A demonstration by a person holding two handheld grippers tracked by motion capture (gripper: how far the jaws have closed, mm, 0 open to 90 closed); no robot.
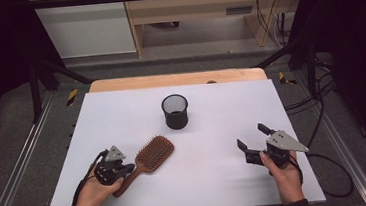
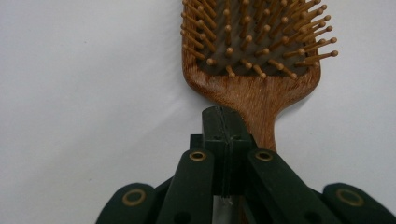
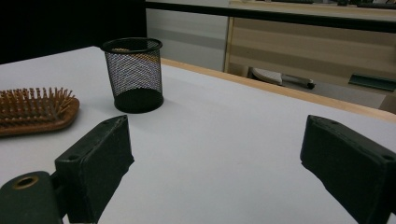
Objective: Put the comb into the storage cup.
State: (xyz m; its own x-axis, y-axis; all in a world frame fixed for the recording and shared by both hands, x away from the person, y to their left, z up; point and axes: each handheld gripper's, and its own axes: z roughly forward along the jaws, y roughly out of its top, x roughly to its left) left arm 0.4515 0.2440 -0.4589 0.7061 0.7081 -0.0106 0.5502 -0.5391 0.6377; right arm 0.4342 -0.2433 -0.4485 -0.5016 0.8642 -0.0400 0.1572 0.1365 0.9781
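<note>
Left gripper [image 1: 115, 170]: jaws pressed together just above the brush [image 2: 254, 70] handle, lower left of the high view; grip on it unclear. Right gripper [image 1: 252, 138]: jaws spread wide, lower right, over bare table [image 1: 217, 175]. Mesh cup [image 1: 175, 111] upright, centre.

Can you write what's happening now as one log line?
left hand-held gripper: shut above hairbrush handle | right hand-held gripper: open | mesh cup: upright

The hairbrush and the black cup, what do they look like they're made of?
The hairbrush looks like brown wood with a visible grain; its round-tipped pins appear to be wood too. The black cup looks like metal wire mesh, see-through, with a solid rim, though coated plastic can't be ruled out.
</note>
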